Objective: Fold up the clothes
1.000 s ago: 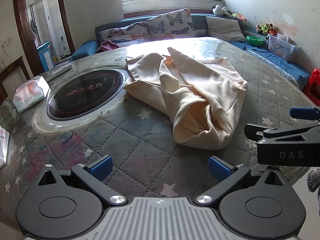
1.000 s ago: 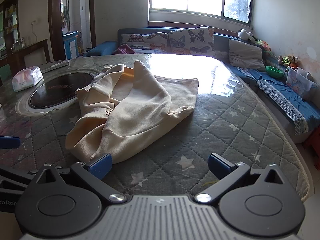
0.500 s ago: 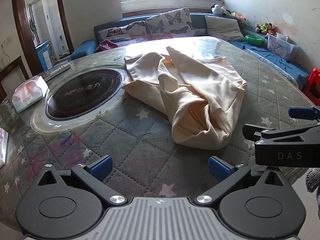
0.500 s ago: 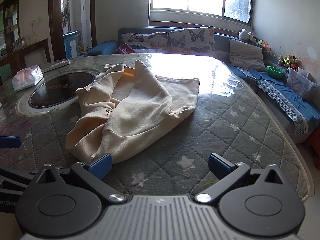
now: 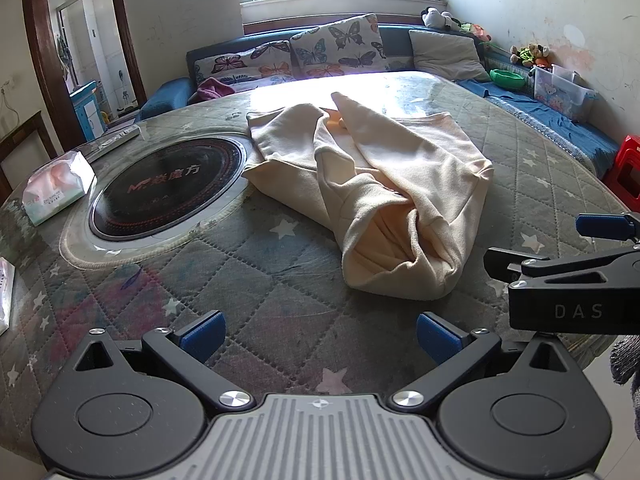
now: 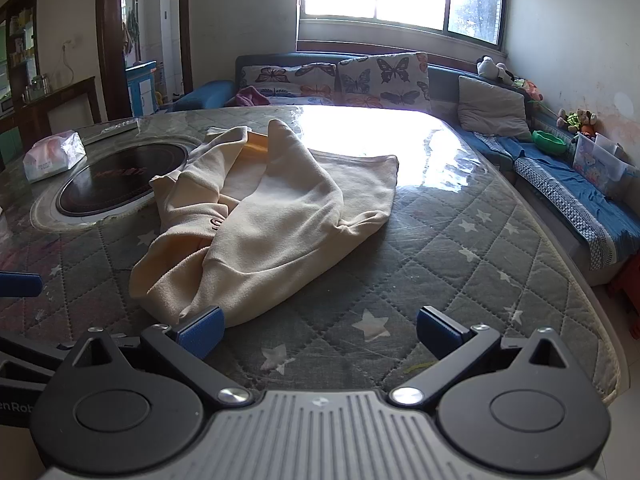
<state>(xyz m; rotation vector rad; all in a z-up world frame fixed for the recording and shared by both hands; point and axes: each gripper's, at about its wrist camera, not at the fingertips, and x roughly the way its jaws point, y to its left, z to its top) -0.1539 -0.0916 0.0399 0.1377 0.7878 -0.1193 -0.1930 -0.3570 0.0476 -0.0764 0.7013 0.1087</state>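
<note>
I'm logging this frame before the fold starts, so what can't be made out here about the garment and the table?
- Cream garment: crumpled in both views; its own folds hide its type and sleeves.
- Small mark on garment: right wrist view, too small to read.
- Table's near edge: hidden by both grippers' bodies.
- Far tabletop: washed out by window glare.
- Flat white thing: cut off by left wrist view's edge.

Cream garment [image 6: 272, 216] crumpled on quilted table [image 6: 460, 248], right hand-held gripper [image 6: 318, 330] spread, probably touching nothing
</note>
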